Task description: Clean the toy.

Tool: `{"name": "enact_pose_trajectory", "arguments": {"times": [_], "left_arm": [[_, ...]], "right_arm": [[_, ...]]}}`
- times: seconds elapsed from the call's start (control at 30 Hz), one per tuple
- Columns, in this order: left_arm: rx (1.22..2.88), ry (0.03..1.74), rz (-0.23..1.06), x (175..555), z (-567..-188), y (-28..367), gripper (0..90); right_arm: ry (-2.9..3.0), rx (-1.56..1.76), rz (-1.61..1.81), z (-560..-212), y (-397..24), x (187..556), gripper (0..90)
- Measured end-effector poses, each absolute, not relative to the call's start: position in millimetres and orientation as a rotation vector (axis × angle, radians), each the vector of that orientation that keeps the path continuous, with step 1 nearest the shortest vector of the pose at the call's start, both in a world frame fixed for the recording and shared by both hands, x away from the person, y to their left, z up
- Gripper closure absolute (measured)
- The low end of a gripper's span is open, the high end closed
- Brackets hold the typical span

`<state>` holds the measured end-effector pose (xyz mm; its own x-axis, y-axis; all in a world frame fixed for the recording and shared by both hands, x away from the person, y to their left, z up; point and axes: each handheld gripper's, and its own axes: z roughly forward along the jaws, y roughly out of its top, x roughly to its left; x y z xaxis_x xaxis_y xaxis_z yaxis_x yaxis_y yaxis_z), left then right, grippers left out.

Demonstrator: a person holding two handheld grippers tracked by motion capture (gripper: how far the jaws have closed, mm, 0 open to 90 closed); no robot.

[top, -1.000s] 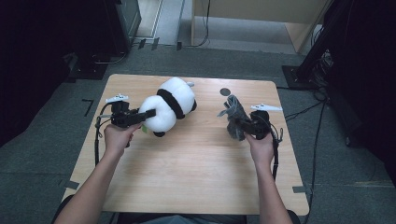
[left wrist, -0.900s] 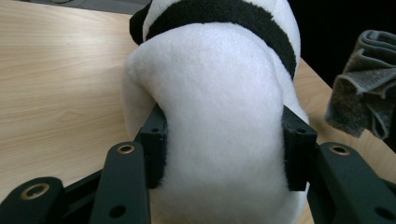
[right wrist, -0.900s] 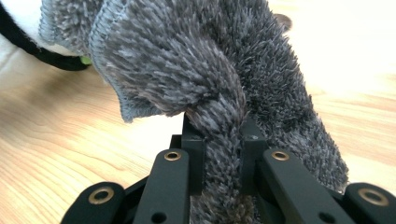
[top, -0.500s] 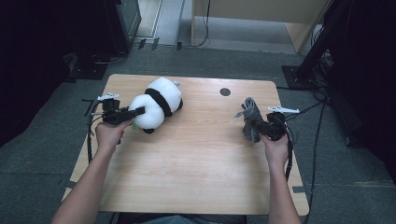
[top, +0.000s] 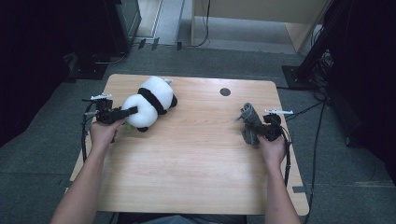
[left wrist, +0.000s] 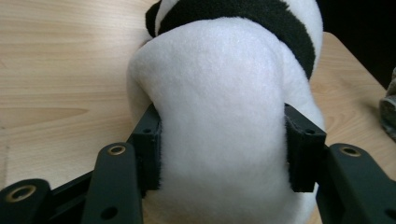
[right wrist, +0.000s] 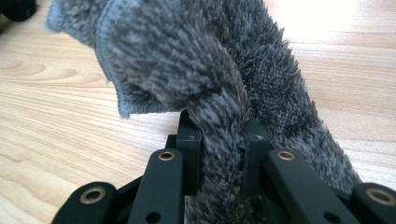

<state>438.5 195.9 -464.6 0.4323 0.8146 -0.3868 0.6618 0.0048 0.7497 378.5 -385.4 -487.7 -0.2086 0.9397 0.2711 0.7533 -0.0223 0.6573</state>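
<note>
A black-and-white panda plush [top: 150, 99] lies on the wooden table [top: 196, 168] at the left. My left gripper [top: 131, 111] is shut on its white rear end [left wrist: 219, 116], the pads [left wrist: 150, 144] still pressing into the fur, though the jaws have just been opening a little. At the right my right gripper [top: 256, 132] pinches a grey shaggy cloth [top: 249, 120] that rests on the table. A fold of the cloth [right wrist: 219, 93] sits between the fingers [right wrist: 189, 140], which have just been opening slightly while still gripping it.
A small dark round hole [top: 225, 92] marks the table's far side. Grey carpet [top: 42, 154] surrounds the table. Cables [top: 308, 108] trail off the right edge, and dark equipment [top: 112, 23] stands beyond the far edge.
The left hand has drawn the panda toward the left edge and lower. The right hand has carried the grey cloth right and down onto the table.
</note>
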Motion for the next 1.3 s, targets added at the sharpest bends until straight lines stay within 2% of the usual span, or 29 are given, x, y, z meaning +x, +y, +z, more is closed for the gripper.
{"name": "enact_pose_trajectory", "arguments": {"times": [0.3, 0.43, 0.57, 0.7, 1.07, 1.1, 1.17, 1.3], "left_arm": [[1.769, 1.186, 0.296, 442, -474, 200, 28.0], [1.756, 1.193, 0.29, 444, -475, 203, 18.7], [1.746, 1.196, 0.291, 444, -474, 204, 13.5], [1.744, 1.199, 0.287, 444, -473, 204, 11.0], [1.72, 1.234, 0.332, 442, -462, 207, 13.5], [1.721, 1.239, 0.336, 442, -462, 206, 12.7], [1.733, 1.262, 0.34, 443, -462, 205, 0.7], [1.739, 1.286, 0.342, 441, -459, 205, 0.0]], "right_arm": [[2.03, 1.756, 1.017, -500, -381, 385, 70.9], [2.036, 1.733, 1.03, -504, -381, 386, 65.7], [2.041, 1.721, 1.039, -505, -382, 386, 60.9], [2.043, 1.739, 1.058, -505, -382, 387, 56.7], [2.015, 1.771, 1.079, -498, -387, 384, 44.6], [2.009, 1.772, 1.081, -497, -387, 384, 43.1], [2.001, 1.772, 1.09, -495, -388, 383, 42.7], [1.991, 1.742, 1.083, -490, -386, 381, 40.7]]}}
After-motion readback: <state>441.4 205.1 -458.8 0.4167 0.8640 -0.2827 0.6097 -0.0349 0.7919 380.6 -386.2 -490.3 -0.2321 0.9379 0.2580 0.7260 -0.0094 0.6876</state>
